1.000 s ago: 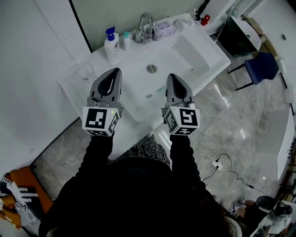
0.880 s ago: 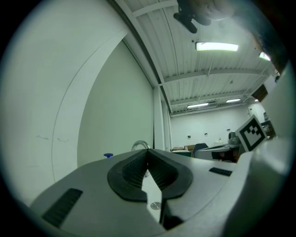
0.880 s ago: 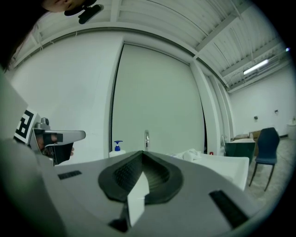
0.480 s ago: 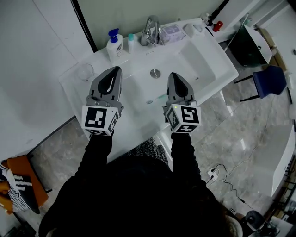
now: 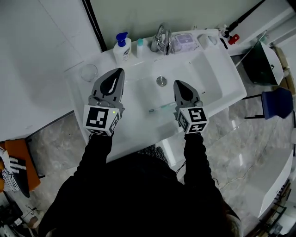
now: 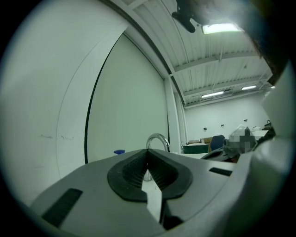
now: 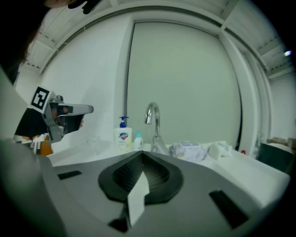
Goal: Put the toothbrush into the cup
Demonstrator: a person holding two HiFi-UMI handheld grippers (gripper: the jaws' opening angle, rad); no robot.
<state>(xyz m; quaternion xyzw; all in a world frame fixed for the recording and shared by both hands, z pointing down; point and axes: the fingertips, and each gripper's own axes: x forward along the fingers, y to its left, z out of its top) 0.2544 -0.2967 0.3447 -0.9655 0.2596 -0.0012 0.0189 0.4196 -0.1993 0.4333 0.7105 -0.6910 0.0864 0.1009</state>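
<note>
The wall point(image 5: 41, 55) on the left is plain white. Next to it is a pale green panel point(image 5: 148, 14), with a thin black strip point(image 5: 94, 23) between them. A white sink surface point(image 5: 222, 78) stands against the wall. The floor point(image 5: 231, 152) is shiny grey stone (it looks like marble). A blue chair point(image 5: 276, 102) stands on the right. Up high, the white ceiling point(image 6: 208, 65) has ribs, and long lamps point(image 6: 221, 28) glow bright.

left gripper point(image 5: 120, 72) and right gripper point(image 5: 177, 84) side by side — both jaws together
</note>
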